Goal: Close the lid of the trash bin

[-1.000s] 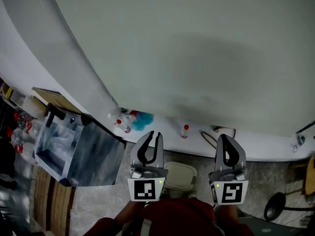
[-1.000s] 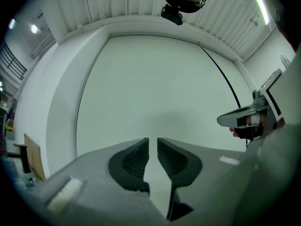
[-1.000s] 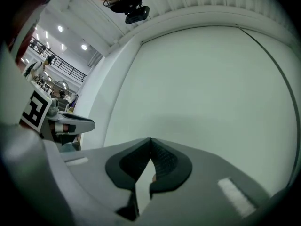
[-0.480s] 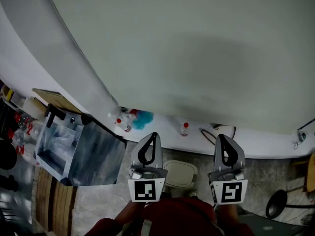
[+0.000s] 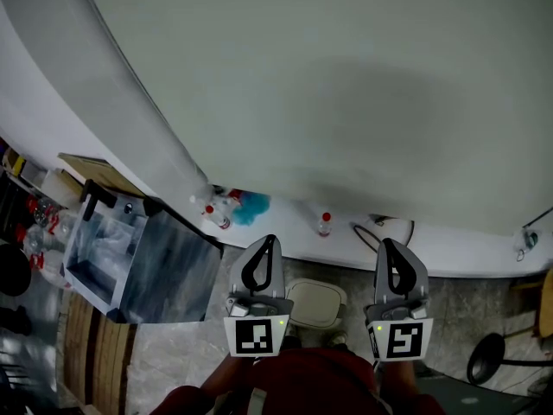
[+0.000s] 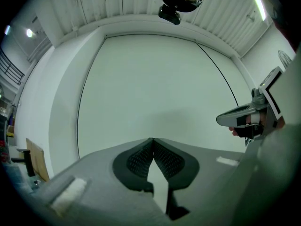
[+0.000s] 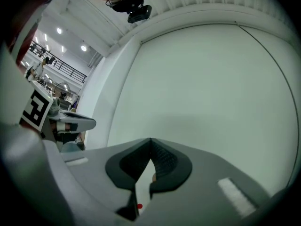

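Note:
In the head view a small beige trash bin [image 5: 316, 304] stands on the floor by the white wall, its lid lying flat on top. It sits below and between my two grippers. My left gripper [image 5: 268, 239] is shut with nothing between its jaws; its dark pads [image 6: 141, 157] meet at the tip in the left gripper view. My right gripper [image 5: 386, 242] is also shut and empty, its pads [image 7: 162, 159] touching. Both point level at the bare wall, well above the bin. Neither gripper view shows the bin.
A grey metal cabinet [image 5: 143, 271] stands at the left beside wooden pallets [image 5: 91, 348]. Along the wall's foot are spray bottles [image 5: 216, 216], a blue duster [image 5: 252, 207], a small bottle [image 5: 324, 225] and a cable [image 5: 367, 242]. A black stand base [image 5: 486, 361] is at the right.
The left gripper's jaws, open a second ago, have closed on nothing. Both hands have stayed in place.

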`<control>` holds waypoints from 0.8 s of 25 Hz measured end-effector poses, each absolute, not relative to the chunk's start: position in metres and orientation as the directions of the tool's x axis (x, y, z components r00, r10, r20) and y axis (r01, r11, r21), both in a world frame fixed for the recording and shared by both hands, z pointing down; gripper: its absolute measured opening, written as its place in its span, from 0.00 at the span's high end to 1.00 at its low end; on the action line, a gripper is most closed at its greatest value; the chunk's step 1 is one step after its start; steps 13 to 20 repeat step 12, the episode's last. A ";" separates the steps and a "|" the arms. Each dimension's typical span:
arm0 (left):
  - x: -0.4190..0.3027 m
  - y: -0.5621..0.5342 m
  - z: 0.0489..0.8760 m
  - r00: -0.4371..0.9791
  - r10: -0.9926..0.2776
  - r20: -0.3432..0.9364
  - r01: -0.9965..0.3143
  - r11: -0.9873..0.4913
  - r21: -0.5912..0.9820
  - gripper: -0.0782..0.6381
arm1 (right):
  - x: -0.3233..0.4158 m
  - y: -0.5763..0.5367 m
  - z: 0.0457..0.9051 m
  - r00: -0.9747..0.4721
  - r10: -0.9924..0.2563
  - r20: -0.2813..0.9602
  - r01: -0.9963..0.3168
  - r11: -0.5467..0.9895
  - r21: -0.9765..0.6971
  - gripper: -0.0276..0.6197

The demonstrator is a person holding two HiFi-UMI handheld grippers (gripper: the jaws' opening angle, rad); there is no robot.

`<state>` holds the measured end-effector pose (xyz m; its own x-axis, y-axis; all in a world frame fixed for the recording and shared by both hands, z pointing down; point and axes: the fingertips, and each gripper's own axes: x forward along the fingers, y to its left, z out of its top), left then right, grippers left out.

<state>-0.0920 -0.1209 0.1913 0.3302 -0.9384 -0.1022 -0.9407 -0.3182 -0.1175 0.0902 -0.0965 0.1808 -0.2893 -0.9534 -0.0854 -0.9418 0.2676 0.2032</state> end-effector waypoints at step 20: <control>-0.085 -0.112 0.190 0.318 -0.944 -0.092 -0.946 -0.309 -0.099 0.88 | 0.101 -0.089 0.182 -0.293 -0.952 -0.086 -0.948 0.277 0.158 0.95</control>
